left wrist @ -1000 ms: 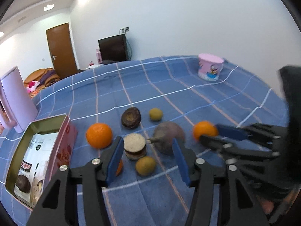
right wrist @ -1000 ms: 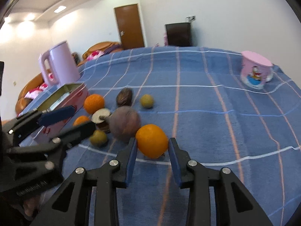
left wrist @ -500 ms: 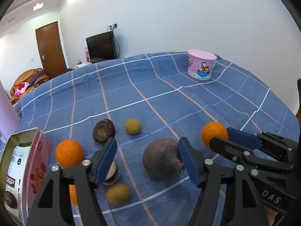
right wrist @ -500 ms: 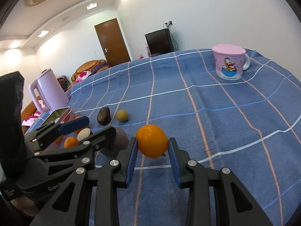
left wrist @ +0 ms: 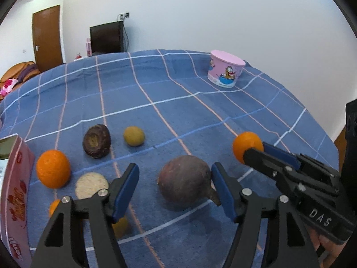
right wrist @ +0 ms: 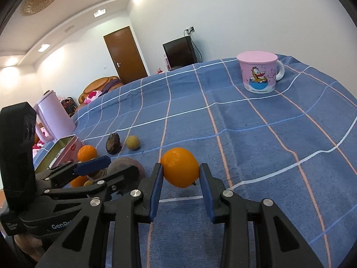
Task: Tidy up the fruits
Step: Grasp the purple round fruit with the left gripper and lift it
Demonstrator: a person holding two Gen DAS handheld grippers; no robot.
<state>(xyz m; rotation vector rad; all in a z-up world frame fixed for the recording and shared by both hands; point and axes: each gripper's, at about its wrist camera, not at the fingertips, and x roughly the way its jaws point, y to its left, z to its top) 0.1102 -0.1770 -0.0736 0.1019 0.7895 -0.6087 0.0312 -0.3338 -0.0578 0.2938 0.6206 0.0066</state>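
My right gripper (right wrist: pixel 180 174) is shut on an orange (right wrist: pixel 179 170) and holds it above the blue checked cloth; the orange also shows in the left wrist view (left wrist: pixel 246 146). My left gripper (left wrist: pixel 175 179) is open around a large purple-brown round fruit (left wrist: pixel 184 184), whose stem touches the right finger. A second orange (left wrist: pixel 53 171), a dark wrinkled fruit (left wrist: pixel 96 141), a small yellow-green fruit (left wrist: pixel 134 136), a pale cut fruit (left wrist: pixel 91 185) and two small fruits partly hidden behind the left finger lie to the left.
A pink tin box (left wrist: pixel 13 192) stands open at the left edge. A pink lidded mug (right wrist: pixel 258 74) stands at the far right of the table (right wrist: pixel 279 138). A pink kettle (right wrist: pixel 54 116) stands beyond the tin.
My right gripper has lifted the orange off the cloth. My left gripper has shifted right, from the cut fruit to around the large purple-brown fruit.
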